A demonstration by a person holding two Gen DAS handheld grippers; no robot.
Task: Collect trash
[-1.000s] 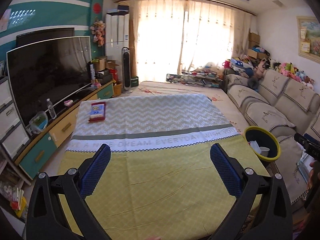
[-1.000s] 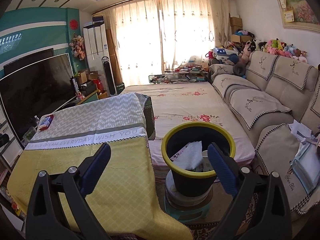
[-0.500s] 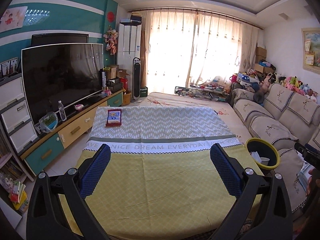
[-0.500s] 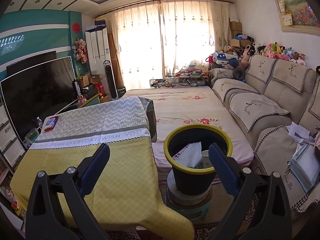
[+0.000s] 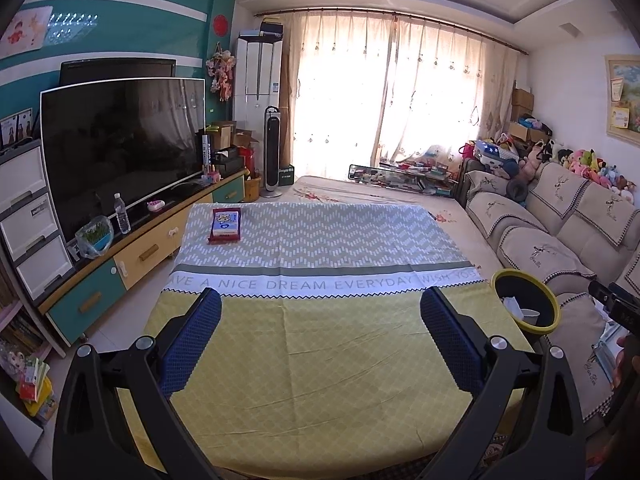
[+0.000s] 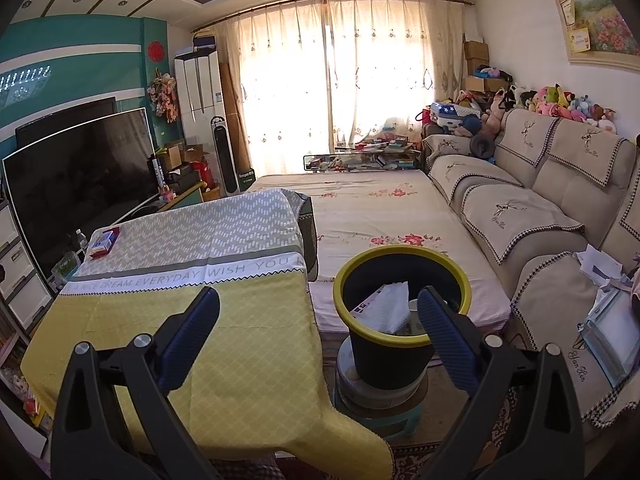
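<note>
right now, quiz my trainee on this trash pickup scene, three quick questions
1. True or false: the left claw is shut on something.
2. What lies on the far left part of the tablecloth? A) a cup B) a small red and white box C) a bottle
3. Fill in: white tissue sits inside the ____-rimmed bin.

Key: 1 false, it is open and empty, like the right claw. 2 B, the box. 3 yellow; the tissue shows there.
</note>
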